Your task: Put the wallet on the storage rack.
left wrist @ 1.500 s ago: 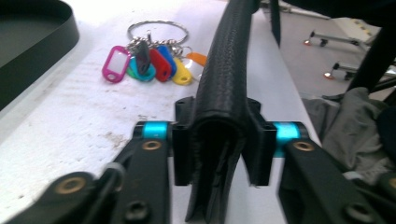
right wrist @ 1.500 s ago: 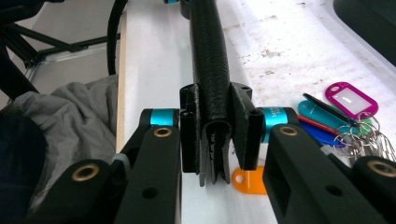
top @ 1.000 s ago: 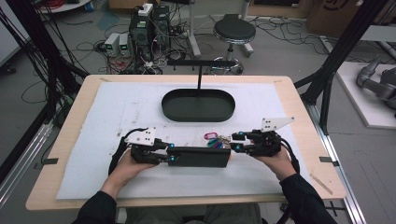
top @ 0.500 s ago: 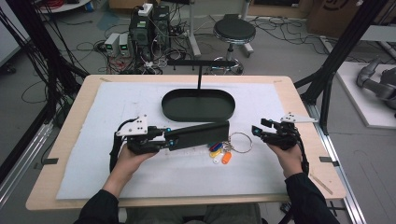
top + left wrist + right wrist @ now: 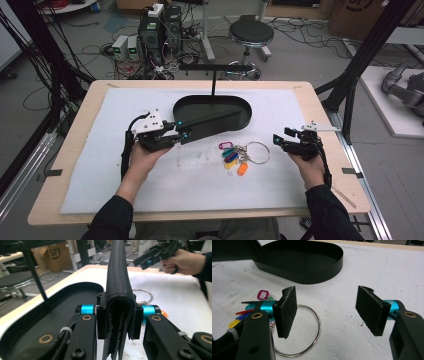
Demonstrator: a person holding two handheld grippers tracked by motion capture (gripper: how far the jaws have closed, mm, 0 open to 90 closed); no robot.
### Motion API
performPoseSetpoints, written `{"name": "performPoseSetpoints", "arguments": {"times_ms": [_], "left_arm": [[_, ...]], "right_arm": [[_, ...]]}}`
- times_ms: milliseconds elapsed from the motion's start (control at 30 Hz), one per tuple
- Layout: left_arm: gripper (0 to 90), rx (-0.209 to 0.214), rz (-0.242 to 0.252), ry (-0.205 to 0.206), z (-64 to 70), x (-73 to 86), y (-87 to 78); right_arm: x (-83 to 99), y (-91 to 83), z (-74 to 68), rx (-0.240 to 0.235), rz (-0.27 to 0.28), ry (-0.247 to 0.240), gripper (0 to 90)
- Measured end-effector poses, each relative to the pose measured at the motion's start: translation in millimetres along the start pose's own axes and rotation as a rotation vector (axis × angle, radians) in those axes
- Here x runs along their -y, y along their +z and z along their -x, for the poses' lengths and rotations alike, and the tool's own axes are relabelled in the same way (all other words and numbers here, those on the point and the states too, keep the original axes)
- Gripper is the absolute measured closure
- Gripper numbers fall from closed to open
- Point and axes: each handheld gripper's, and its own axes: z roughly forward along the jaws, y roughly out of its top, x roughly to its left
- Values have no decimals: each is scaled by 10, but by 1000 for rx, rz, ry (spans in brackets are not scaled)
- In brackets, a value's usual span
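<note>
A black leather wallet (image 5: pixel 119 287) is clamped at one end between the jaws of the left gripper (image 5: pixel 181 135) and held over the near rim of the black oval tray (image 5: pixel 245 107); the right gripper (image 5: pixel 278 141) is held with jaws spread wide — nothing between them — just beside the key ring (image 5: pixel 256 152) and its coloured tags (image 5: pixel 231 156) on the white mat (image 5: pixel 125 175).

The left gripper (image 5: pixel 186 135) has carried the black wallet (image 5: pixel 212 123) up and back, so its far end now sits over the black tray (image 5: pixel 245 107). The right gripper (image 5: pixel 278 140) has let go of the wallet, pulled away to the right with jaws apart, uncovering the key ring (image 5: pixel 239 154) on the worktop (image 5: pixel 310 100).
</note>
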Motion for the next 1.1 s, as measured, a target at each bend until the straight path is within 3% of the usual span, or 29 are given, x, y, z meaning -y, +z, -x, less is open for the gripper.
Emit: {"name": "performPoseSetpoints", "arguments": {"times_ms": [567, 700, 900, 1100], "left_arm": [[740, -121, -31, -35, -410, 25, 313], [740, -135, -33, -19, -471, 41, 394], [741, -138, -14, -44, -544, 137, 501], [740, -143, -49, -65, -642, 167, 634]], "right_arm": [[12, 66, -3, 17, -29, -18, 335], [11, 63, -9, 18, -28, -18, 335], [12, 80, -8, 17, -29, -21, 335], [12, 93, -17, 17, -29, -26, 335]]}}
